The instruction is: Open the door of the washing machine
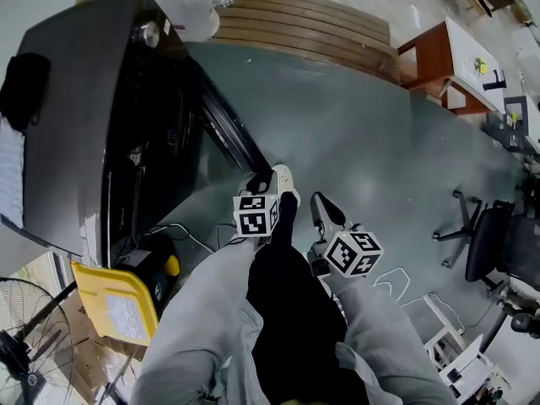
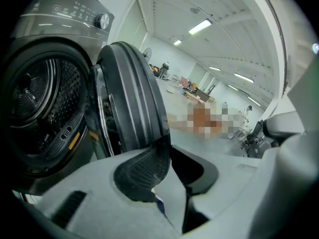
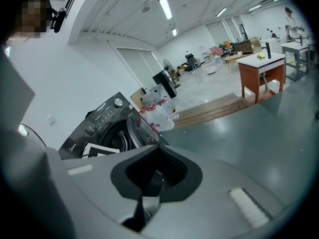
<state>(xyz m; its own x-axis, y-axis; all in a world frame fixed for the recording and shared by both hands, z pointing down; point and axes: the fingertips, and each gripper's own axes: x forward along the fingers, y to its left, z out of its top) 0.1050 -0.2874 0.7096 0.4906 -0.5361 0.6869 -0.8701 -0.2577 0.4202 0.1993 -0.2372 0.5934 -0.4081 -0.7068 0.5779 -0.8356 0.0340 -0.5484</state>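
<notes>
The dark grey washing machine [image 1: 76, 116] stands at the left of the head view with its round door [image 1: 228, 133] swung out over the floor. In the left gripper view the door [image 2: 129, 98] stands ajar beside the open drum [image 2: 40, 108]. My left gripper [image 2: 168, 156] is shut on the door's free edge, which runs down between the two pads; in the head view the left gripper [image 1: 263, 181] sits at the door's outer tip. My right gripper [image 1: 319, 205] hangs just to the right, apart from the door. In its own view the right gripper [image 3: 155, 176] is shut with nothing held.
A plastic bag of bottles [image 1: 190, 2] sits on the machine's top. Behind it lies a wooden platform [image 1: 304, 24]. A yellow box [image 1: 118, 298] and a fan [image 1: 25, 336] stand at the lower left. A red-brown table [image 1: 439, 57], an office chair [image 1: 481, 234] and floor cables [image 1: 396, 281] are to the right.
</notes>
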